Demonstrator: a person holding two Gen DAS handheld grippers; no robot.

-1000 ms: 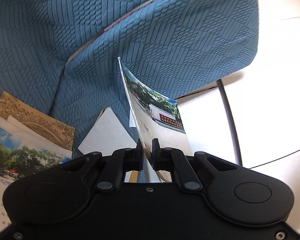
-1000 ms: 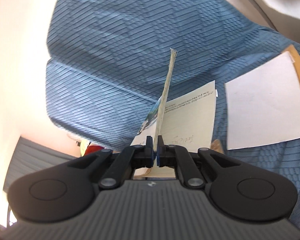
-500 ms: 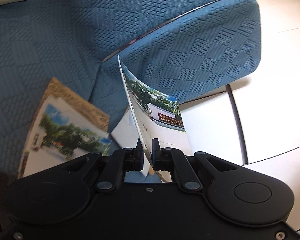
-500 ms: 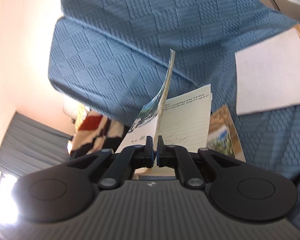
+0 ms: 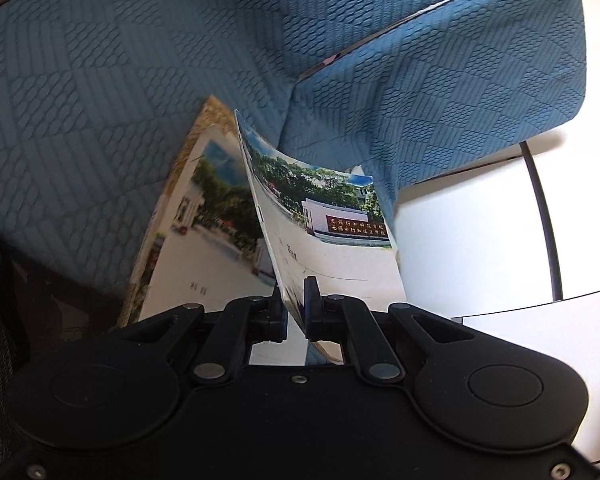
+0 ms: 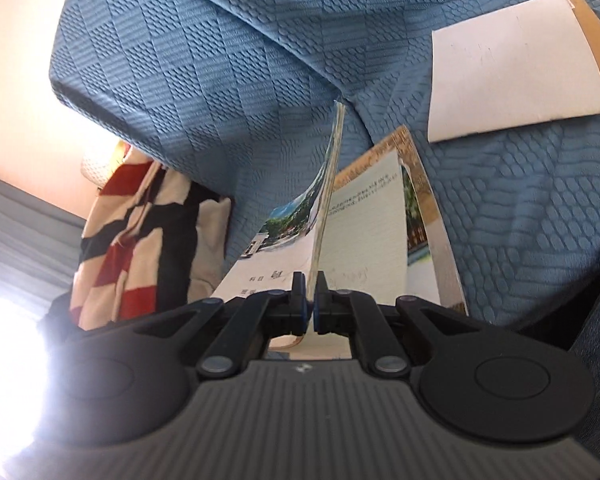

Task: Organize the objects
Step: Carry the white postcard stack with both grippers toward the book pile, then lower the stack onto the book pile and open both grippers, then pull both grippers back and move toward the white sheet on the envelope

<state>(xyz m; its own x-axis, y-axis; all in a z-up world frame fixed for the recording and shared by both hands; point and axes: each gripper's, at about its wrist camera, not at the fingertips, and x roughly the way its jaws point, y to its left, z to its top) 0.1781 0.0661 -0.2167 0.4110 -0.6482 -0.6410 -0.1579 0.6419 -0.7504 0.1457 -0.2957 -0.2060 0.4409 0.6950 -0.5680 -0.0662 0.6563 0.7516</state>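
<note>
Held booklet: a thin booklet is gripped at its lower edge and stands on edge above the sofa; in the right wrist view it is seen almost edge-on, as a narrow stack of pages.
Cover: a photograph of green trees, blue sky and a low white building with a dark red sign bearing gold characters is printed across the upper part; the lower part is plain white with a few small printed characters and ruled lines.
Shape: the cover is bowed, and its far corner curls over to the right in the left wrist view.
Left gripper: its jaws are closed to a narrow gap and are clamped on the booklet's lower edge.
Right gripper: its jaws are pressed nearly together on the same booklet's edge.
Second booklet: a booklet with the same tree photograph and white lower half lies flat on the sofa, just behind and beside the held one.
Brown-edged book: a patterned tan border is seen sticking out from under the second booklet.
White sheet: it lies flat on the seat, well apart from the held booklet, over a tan-brown piece.
Sofa: it is covered in blue fabric with a woven diamond texture.
Striped cloth: a red, black and cream fabric item is seen beside the sofa's end.
</note>
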